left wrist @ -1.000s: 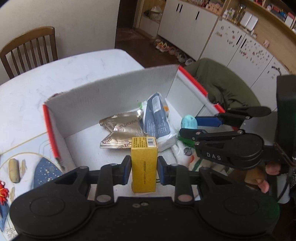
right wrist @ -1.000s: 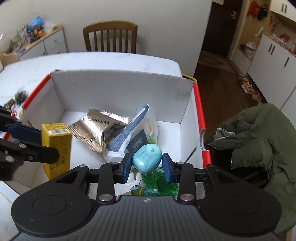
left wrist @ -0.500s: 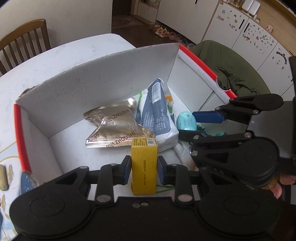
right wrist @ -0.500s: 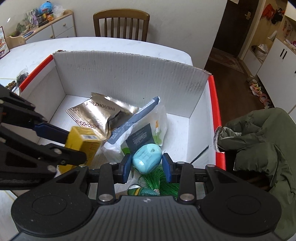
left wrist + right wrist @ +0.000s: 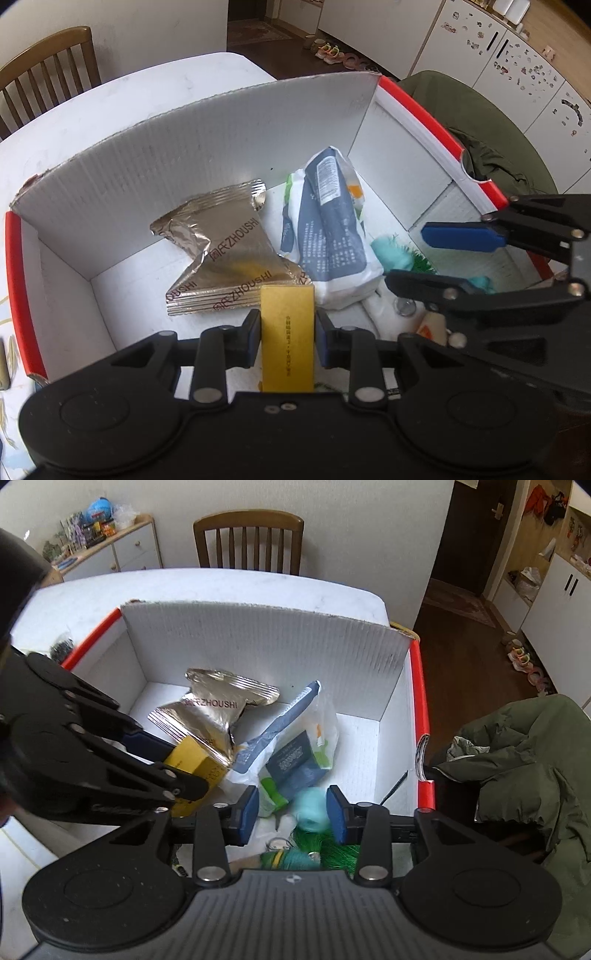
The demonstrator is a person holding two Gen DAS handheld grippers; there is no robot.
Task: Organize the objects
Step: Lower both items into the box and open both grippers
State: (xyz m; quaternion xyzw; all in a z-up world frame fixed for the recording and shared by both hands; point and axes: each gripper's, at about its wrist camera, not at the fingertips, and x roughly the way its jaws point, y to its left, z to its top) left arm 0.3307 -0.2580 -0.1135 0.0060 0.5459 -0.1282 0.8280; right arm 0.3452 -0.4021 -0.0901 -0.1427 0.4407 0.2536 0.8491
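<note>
My left gripper is shut on a small yellow box, held over the near left floor of a white cardboard box with red rims. My right gripper stands open above the near right part of the box; it shows at the right in the left wrist view. A blurred turquoise egg-shaped thing is below its fingers, over green fringe. A gold foil packet and a blue-white pouch lie inside.
The box sits on a white table. A wooden chair stands behind it. A green jacket hangs to the right. Small items lie on the table left of the box.
My right gripper has opened and let go of the turquoise thing, which dropped onto the green fringe. My left gripper carried the yellow box further into the cardboard box and tilted it forward.
</note>
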